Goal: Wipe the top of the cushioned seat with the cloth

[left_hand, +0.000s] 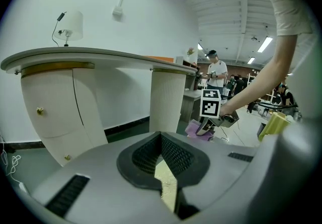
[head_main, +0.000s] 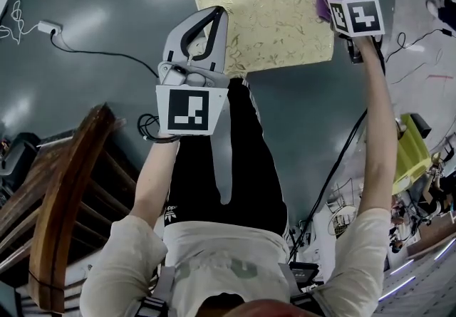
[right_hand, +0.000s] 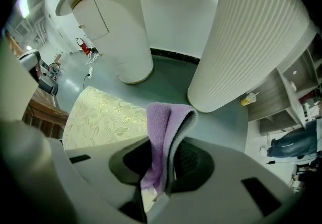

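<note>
On the dark green floor the gold-patterned cushioned seat lies flat. Over its left edge is the left claw, its jaws pressed together at the tips with nothing between. At the seat's far right corner the right claw pinches the folded purple cloth.

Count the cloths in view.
1: a purple cloth clamped in the right gripper, at the far right corner of the cushioned seat in the head view. More could be hidden.
</note>
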